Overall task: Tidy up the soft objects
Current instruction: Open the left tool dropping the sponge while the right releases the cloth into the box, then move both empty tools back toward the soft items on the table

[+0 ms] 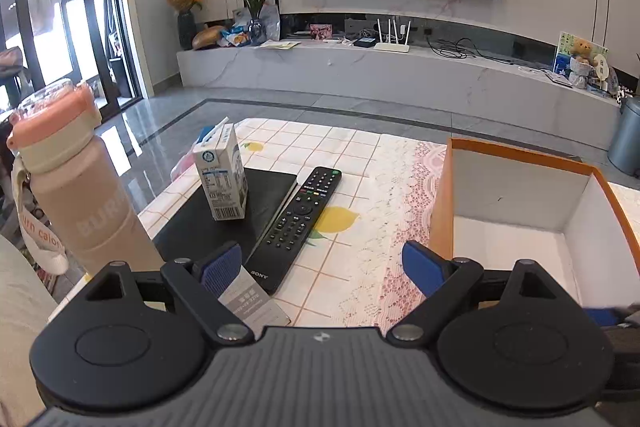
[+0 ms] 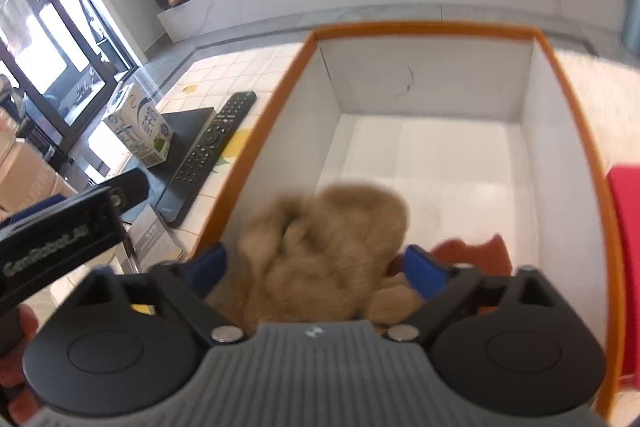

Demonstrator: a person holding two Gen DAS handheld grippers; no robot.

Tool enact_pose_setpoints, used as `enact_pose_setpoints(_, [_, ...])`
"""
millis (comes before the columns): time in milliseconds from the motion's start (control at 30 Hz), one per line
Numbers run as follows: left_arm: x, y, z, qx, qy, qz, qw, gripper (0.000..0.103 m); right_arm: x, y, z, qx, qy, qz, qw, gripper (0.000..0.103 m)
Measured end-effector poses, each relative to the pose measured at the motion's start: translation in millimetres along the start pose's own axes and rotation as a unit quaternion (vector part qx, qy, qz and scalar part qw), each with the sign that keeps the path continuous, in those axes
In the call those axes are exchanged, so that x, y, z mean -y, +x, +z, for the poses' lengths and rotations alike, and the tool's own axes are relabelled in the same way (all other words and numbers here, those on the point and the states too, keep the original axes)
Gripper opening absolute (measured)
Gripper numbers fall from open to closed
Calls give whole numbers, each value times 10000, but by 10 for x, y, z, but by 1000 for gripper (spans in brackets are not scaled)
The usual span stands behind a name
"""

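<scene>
A tan plush toy, blurred, sits between the fingers of my right gripper, just over the near edge of a white box with an orange rim. The jaws stand wide and the blue pads do not seem to press the fur. An orange-red piece shows beside the toy, low inside the box. My left gripper hovers open over the tablecloth with nothing between its fingers, the same box to its right with a bare floor showing.
A black remote, a milk carton on a black book and a pink bottle stand left of the box. A red object lies right of the box. A hand holds the left gripper's handle.
</scene>
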State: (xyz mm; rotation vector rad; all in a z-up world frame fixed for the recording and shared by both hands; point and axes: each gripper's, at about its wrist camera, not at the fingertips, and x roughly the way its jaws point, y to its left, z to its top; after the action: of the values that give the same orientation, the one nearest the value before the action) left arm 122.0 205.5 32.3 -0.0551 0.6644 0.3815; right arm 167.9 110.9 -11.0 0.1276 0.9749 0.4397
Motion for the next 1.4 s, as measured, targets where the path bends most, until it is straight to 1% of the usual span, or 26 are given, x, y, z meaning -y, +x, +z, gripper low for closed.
enact_pose_setpoints(67, [11,-18,8,22,56,64,10000,103,-27,-102,-9,119,-220,2,9997,97])
enact_pose_setpoints(133, [8,-74,25,74,15,169,9998,103,2,-220,6,251,-295,108,9992,98])
enact_pose_setpoints(167, [-3,-108,35,137,-5,145,9998,103,23,-307,-2,353,-313,143,9988,98])
enact_pose_setpoints(233, [-3,-180,56,244,42,57,9997,103,84,-512,-35,673,-337,155,9970,101])
enact_pose_setpoints(333, [46,-227,73,343,107,54,9993,103,187,-843,-70,1323,-393,121,9904,101])
enact_pose_setpoints(467, [142,-251,126,115,210,133,9996,103,277,-1212,12,1690,-297,-17,9852,101])
enact_pose_setpoints(533, [189,-302,149,152,281,138,9994,103,327,-1401,45,1879,-236,-7,9819,101])
enact_pose_setpoints(600, [243,-366,173,233,297,241,9990,103,348,-1591,58,2172,-287,-58,9757,101])
enact_pose_setpoints(667, [292,-441,220,300,302,298,9986,103,344,-1820,30,2506,-562,-219,9662,101])
enact_pose_setpoints(767, [385,-591,310,387,287,199,9986,103,443,-2194,-31,3012,-846,-457,9487,101])
enact_pose_setpoints(867, [521,-781,389,441,245,27,9987,103,661,-2534,-36,3253,-798,-652,9400,101])
enact_pose_setpoints(967, [726,-983,439,532,328,-183,9979,103,998,-2893,-64,3566,-492,-979,9278,101])
enact_pose_setpoints(1033, [892,-1110,463,562,427,-385,9968,103,1267,-3126,-80,3694,-305,-1278,9199,101])
enact_pose_setpoints(1067, [978,-1158,469,560,476,-497,9961,103,1394,-3223,-92,3692,-275,-1393,9184,101])
enact_pose_setpoints(1167, [1277,-1289,455,624,699,-837,9921,103,1766,-3513,-214,3560,-345,-1609,9199,101])
enact_pose_setpoints(1267, [1602,-1351,386,574,900,-1009,9892,103,2122,-3713,-399,3494,-396,-2041,9136,101])
enact_pose_setpoints(1333, [1833,-1356,339,425,971,-1110,9882,103,2349,-3708,-529,3295,-352,-2310,9148,101])
enact_pose_setpoints(1400, [2043,-1347,250,237,1123,-1364,9840,103,2592,-3637,-691,2995,-230,-2489,9208,101])
